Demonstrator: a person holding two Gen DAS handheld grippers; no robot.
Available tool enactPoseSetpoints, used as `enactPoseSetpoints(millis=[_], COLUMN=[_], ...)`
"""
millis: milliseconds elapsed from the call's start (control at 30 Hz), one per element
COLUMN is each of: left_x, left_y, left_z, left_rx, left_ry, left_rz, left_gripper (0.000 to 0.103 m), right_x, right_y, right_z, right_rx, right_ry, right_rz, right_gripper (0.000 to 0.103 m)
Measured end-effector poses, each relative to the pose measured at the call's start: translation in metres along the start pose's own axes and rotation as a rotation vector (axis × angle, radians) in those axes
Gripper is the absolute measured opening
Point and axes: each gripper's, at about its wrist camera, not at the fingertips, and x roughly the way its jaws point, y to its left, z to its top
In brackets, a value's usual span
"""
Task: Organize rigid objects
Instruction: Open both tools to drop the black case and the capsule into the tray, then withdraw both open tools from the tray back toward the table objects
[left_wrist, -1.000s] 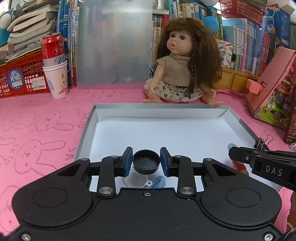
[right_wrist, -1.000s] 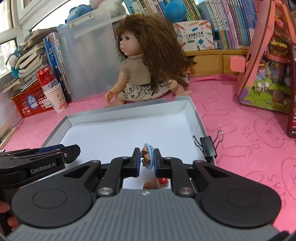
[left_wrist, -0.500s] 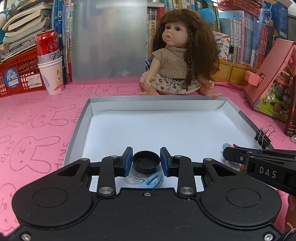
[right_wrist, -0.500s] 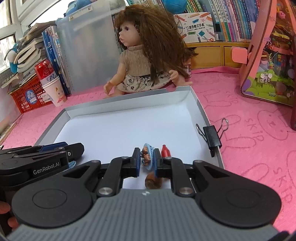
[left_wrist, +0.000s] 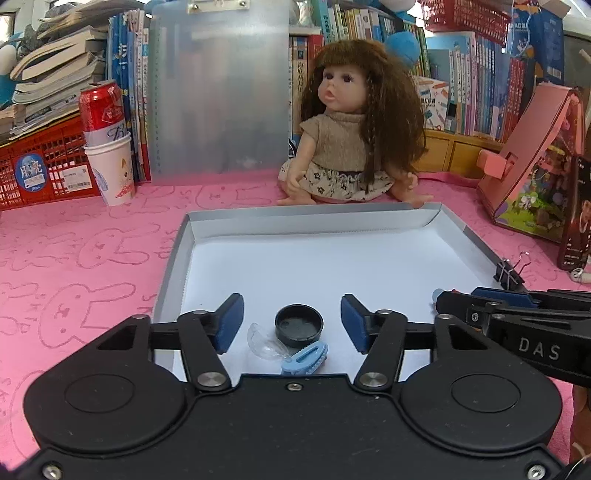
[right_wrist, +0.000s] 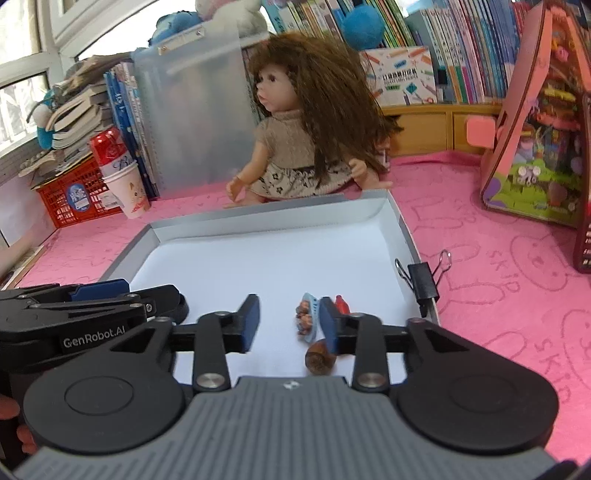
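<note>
Both grippers hover at the white tray's (left_wrist: 177, 258) near edge; left gripper (left_wrist: 291, 321) gapes wide around the black cap (left_wrist: 299, 325), which sits on the tray floor; right gripper (right_wrist: 288, 321) spread wide too, the small figurine (right_wrist: 308, 319) against its right pad, apparently set down for sorting.

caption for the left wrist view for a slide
Left gripper, jaws open, over black cap in white tray.

A tray (left_wrist: 173, 258) sits on the bench (left_wrist: 85, 251). A doll (left_wrist: 347, 147) sits behind the tray. A cup (left_wrist: 112, 170) stands far to the left of the doll. In the tray, near the front, a cap (left_wrist: 298, 325) lies by a hair clip (left_wrist: 304, 357). A binder clip (right_wrist: 423, 280) is on the tray's right edge.
</note>
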Motion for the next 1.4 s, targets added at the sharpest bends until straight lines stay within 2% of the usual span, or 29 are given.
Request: enactPoseSetpoints(millis=[133,467,1033,1400], left_x=[-0.016,-0.048,-0.090,-0.112], left_y=[-0.001,-0.004,-0.003,-0.004], left_z=[-0.003,-0.011,-0.035,-0.050], left_rx=[0.003,0.028,0.020,0.011], left_ry=[-0.024,-0.068,-0.086,-0.100], left_rz=[-0.016,-0.040,-0.106,-0.120], left_gripper=[0.065,0.073,0.074,0.074], right_x=[-0.013,-0.038,-0.079,-0.102], right_y=[0.005,0.010,0.013,0.019], right_z=[-0.001,-0.010,-0.030,-0.041], right_rx=[-0.027,-0.056,-0.056,-0.088], right_ry=[-0.022,-0.056,-0.098,-0.131], right_rz=[0.009,0.006,0.038,0.039], right_gripper=[0.066,0.076,0.079,0.081])
